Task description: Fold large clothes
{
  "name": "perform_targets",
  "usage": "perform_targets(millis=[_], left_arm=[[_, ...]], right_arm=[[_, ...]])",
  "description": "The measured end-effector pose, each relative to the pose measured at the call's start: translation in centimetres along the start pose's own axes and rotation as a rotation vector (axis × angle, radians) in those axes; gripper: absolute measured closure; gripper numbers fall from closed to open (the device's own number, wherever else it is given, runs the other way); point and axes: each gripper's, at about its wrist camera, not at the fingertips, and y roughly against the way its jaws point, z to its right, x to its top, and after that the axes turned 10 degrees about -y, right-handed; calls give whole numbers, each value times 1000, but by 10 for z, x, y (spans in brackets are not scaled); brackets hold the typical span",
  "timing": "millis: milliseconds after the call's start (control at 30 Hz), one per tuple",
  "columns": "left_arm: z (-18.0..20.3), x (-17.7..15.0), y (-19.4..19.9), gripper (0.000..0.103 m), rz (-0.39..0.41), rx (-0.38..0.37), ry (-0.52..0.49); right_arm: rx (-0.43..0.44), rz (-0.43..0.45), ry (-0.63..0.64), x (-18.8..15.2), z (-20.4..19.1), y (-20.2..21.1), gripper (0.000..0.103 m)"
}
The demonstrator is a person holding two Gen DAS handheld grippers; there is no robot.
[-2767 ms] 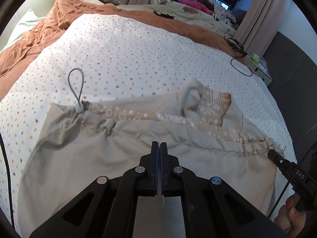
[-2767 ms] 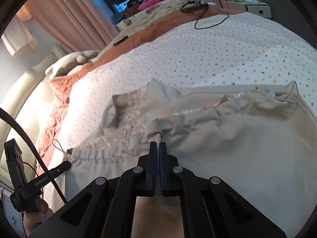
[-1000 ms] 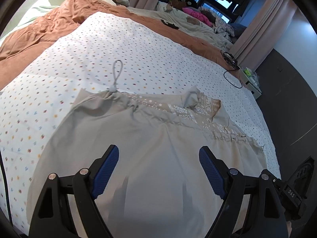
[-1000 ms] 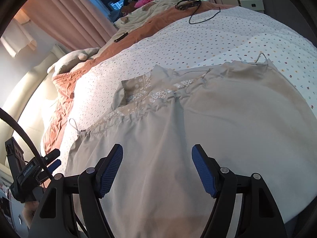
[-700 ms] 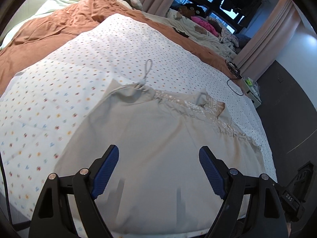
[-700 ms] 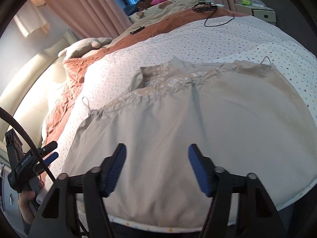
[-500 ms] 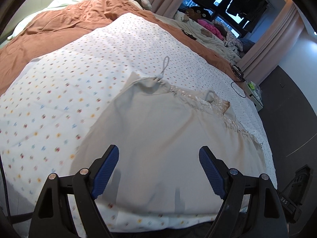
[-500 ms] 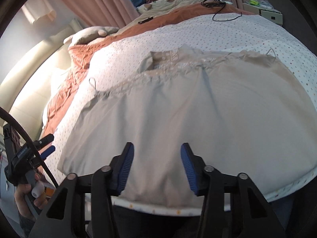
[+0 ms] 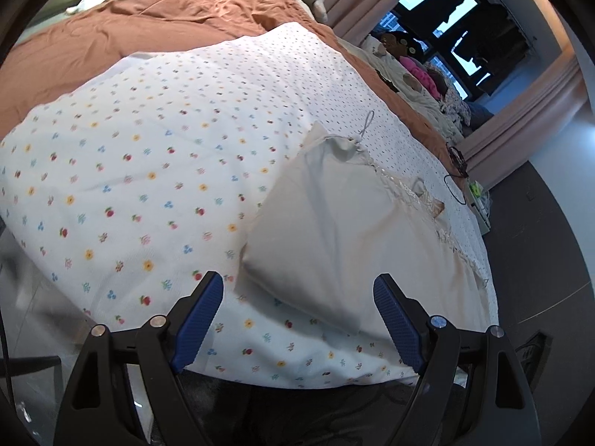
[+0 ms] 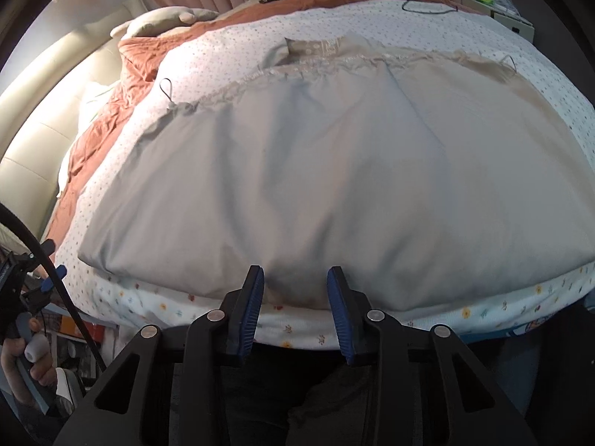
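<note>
- Bed (image 10: 494, 308), covered by a white flower-print sheet; a rust-brown duvet (image 9: 122, 33) is bunched toward the headboard edge.
- Beige garment (image 10: 334, 171) lies spread flat across the near half of the bed, its plain hem running along the near edge and its gathered, embroidered band (image 10: 334, 61) toward the bed's middle. A cord loop (image 10: 166, 86) sticks out at one end of that band.
- Left gripper (image 9: 297, 316): jaws spread wide, holding nothing, hovering off the near edge by the garment's hem corner (the cloth falls to the right of its centre line).
- Right gripper (image 10: 295, 301): jaws partly open, empty, poised at the mid-hem with the cloth edge showing between the pads; contact cannot be confirmed.
- Judgement: the step in hand is taking hold of the near hem for a fold toward the band.
- To do it well: pinch both layers at the hem, not the sheet beneath; set the two grips well apart and level; lift evenly so the fold line stays straight.
- Risk: the sheet gets caught with the hem.
</note>
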Motion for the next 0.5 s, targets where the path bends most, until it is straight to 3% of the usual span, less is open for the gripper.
perform_targets(millis=[200,500], left_arm=[[-14,-4,-21,22,-41,-53,56],[-19,-4,-71,54,-109,-107,138]], right_arm=[[-20,-13,-7,6,-8,-15,70],[-36,-40,-20,26,-12,-42,70]])
